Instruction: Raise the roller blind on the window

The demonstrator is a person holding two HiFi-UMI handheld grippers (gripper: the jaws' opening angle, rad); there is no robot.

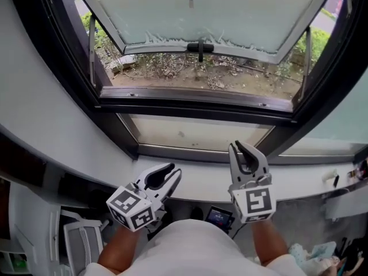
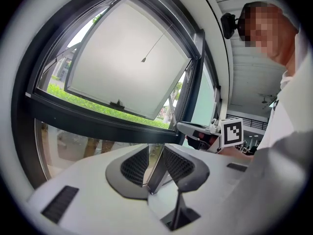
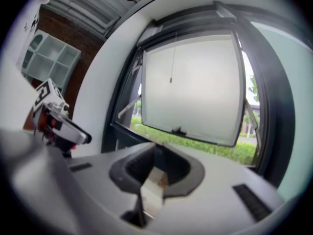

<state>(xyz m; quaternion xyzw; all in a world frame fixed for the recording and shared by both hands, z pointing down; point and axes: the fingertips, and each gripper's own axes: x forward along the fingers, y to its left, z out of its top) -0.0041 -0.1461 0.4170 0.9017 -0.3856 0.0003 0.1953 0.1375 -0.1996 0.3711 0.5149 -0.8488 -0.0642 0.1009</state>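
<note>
Head view, tilted-out window sash (image 1: 230, 16), pull cord (image 1: 191, 2), white sill (image 1: 201, 181), chair (image 1: 77, 240) left

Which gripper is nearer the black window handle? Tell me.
Right, narrowly. The right gripper sits below and right of the window handle; the left gripper sits lower, below and slightly left.

Window frame (image 1: 195, 105): black. Pane (image 1: 201, 10): frosted, pale grey-white, with a black handle (image 1: 200, 48) at its lower edge. Ground outside (image 1: 172, 73): brown, flecked with dry leaves; shrubs (image 1: 316, 39): bright green. Sill (image 1: 201, 180): white. Left gripper (image 1: 171, 172) and right gripper (image 1: 236, 148): white bodies, dark grey ribbed jaw pads (image 2: 134, 165); each marker cube (image 1: 131, 207) white, printed with black square patterns. Person's shirt (image 1: 195, 246): white.
</note>
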